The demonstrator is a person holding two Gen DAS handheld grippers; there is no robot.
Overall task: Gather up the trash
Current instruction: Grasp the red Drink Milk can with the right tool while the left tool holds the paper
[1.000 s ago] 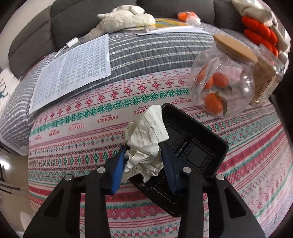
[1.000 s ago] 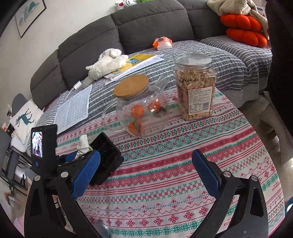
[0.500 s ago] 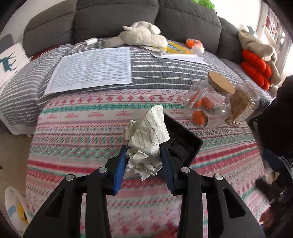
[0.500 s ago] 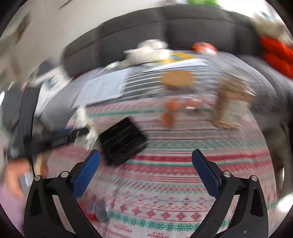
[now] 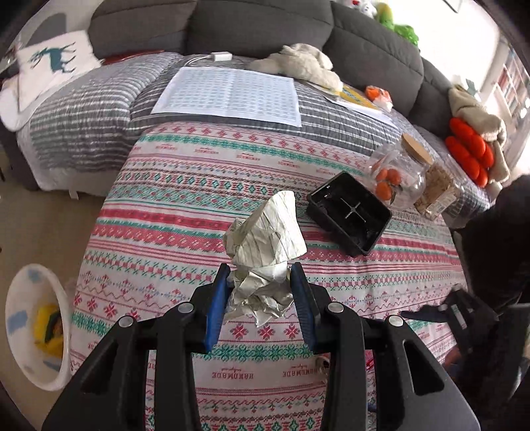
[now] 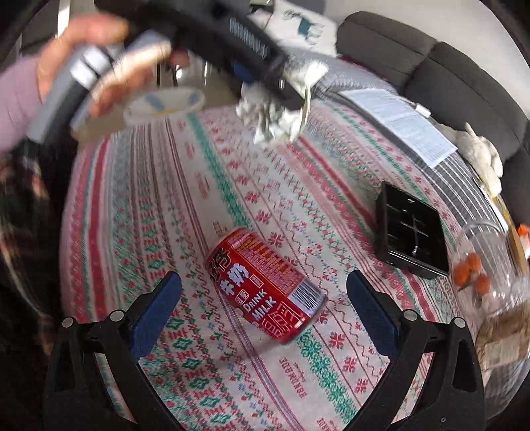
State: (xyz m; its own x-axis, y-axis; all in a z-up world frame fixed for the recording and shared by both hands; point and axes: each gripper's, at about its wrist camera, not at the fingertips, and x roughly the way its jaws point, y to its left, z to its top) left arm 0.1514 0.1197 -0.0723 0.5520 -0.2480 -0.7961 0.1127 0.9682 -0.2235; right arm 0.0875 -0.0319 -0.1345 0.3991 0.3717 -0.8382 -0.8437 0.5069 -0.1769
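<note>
My left gripper (image 5: pixel 260 280) is shut on a wad of crumpled white paper (image 5: pixel 265 245), held above the patterned tablecloth (image 5: pixel 185 205). From the right wrist view the same paper wad (image 6: pixel 281 109) hangs from the left gripper (image 6: pixel 291 89), gripped by a person's hand (image 6: pixel 92 66). A red milk can (image 6: pixel 265 285) lies on its side on the cloth, between the blue fingers (image 6: pixel 155 305) of my right gripper (image 6: pixel 265 308). Its jaws are closing but stand wide, with the pads apart from the can. A white bin (image 5: pixel 36 328) stands on the floor at lower left.
A black plastic tray (image 5: pixel 349 214) lies on the cloth. Beside it stand a glass jar of oranges (image 5: pixel 397 175) with a cork lid and a jar of snacks (image 5: pixel 437 192). Behind is a grey sofa (image 5: pixel 258 30) with papers (image 5: pixel 232 94) and a plush toy (image 5: pixel 301 64).
My left gripper carried the paper wad up and away from the black tray, toward the bin side. My right gripper rolled and swung down over the red can, which was not in view before.
</note>
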